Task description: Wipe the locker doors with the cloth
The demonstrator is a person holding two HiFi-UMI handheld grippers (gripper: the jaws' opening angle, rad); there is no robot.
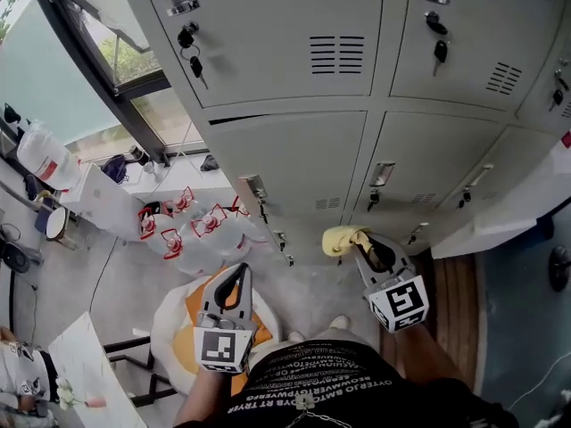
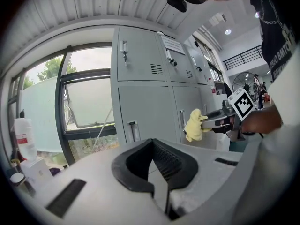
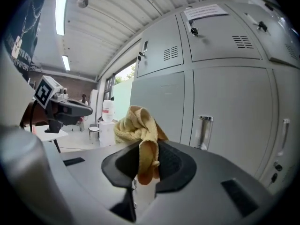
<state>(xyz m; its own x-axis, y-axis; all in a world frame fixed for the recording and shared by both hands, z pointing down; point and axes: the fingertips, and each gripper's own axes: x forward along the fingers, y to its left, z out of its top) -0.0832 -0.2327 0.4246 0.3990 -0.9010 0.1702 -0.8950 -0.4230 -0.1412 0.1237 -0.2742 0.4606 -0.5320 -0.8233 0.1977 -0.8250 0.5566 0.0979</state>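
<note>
Grey locker doors [image 1: 294, 159] fill the wall ahead, also seen in the left gripper view [image 2: 145, 111] and the right gripper view [image 3: 225, 102]. My right gripper [image 1: 361, 243] is shut on a crumpled yellow cloth [image 1: 339, 239], held low in front of a lower door. The cloth [image 3: 138, 125] bunches above the right gripper [image 3: 147, 146] and a strip hangs between its jaws. I cannot tell whether cloth and door touch. My left gripper [image 1: 239, 279] hangs lower left, jaws shut on nothing [image 2: 153, 142]. It sees the cloth [image 2: 193, 124] from the side.
Keys [image 1: 192, 56] hang from upper locker locks. Several water bottles with red handles [image 1: 192, 226] stand on the floor by the window [image 1: 134, 69]. A white box [image 1: 98, 199] and a jug [image 1: 45, 154] sit at left. An orange stool [image 1: 192, 328] is below the left gripper.
</note>
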